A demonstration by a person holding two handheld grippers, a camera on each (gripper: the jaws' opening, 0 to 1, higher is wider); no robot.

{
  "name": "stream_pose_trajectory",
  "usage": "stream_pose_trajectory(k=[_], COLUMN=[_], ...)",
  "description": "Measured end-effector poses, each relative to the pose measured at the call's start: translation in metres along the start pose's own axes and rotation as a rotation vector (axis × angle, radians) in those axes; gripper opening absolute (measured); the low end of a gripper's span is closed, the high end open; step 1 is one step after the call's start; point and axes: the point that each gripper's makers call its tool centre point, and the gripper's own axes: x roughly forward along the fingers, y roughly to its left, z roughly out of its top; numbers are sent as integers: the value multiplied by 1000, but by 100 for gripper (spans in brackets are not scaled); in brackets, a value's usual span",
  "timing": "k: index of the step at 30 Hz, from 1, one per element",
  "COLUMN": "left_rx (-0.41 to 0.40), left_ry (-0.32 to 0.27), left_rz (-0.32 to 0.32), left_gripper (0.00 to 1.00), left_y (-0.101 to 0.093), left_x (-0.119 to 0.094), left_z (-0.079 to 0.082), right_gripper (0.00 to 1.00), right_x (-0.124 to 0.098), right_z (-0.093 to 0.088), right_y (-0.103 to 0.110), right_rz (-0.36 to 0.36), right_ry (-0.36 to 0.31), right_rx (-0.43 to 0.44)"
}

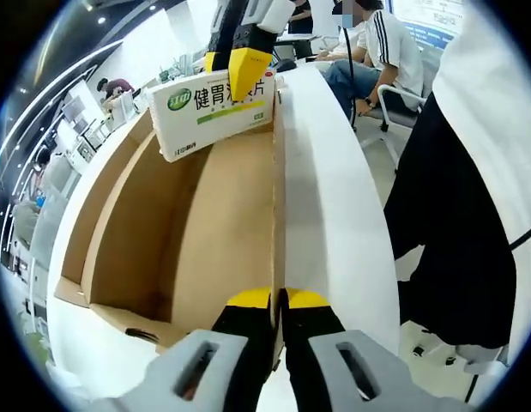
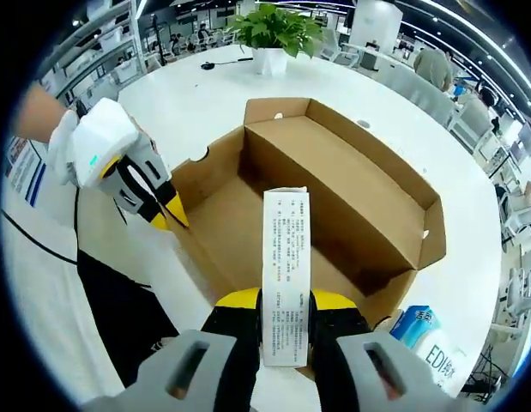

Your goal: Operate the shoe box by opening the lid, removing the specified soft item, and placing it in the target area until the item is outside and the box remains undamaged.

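Left gripper (image 1: 278, 300) fingers pinch shoe box (image 2: 334, 197) wall; right gripper (image 2: 285, 302) fingers clamp medicine carton (image 2: 286, 275) above box, on white desk (image 2: 196, 103).

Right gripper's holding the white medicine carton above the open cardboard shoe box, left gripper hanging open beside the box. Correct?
Not quite. The left gripper isn't hanging open: the left gripper view shows its yellow-tipped jaws shut on the open brown cardboard shoe box's side wall. The rest stands: the right gripper holds the white printed medicine carton above the box.
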Motion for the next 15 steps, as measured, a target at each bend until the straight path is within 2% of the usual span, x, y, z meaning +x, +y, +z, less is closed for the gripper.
stream_pose_trajectory(k=[15], left_rx=[1], left_ry=[1], left_rz=[7], left_gripper=[3], left_y=[0], left_x=[0], left_z=[1], right_gripper=[18], right_x=[-15], right_z=[-6], right_y=[-4], right_rz=[-16], right_ry=[-5], right_rx=[10])
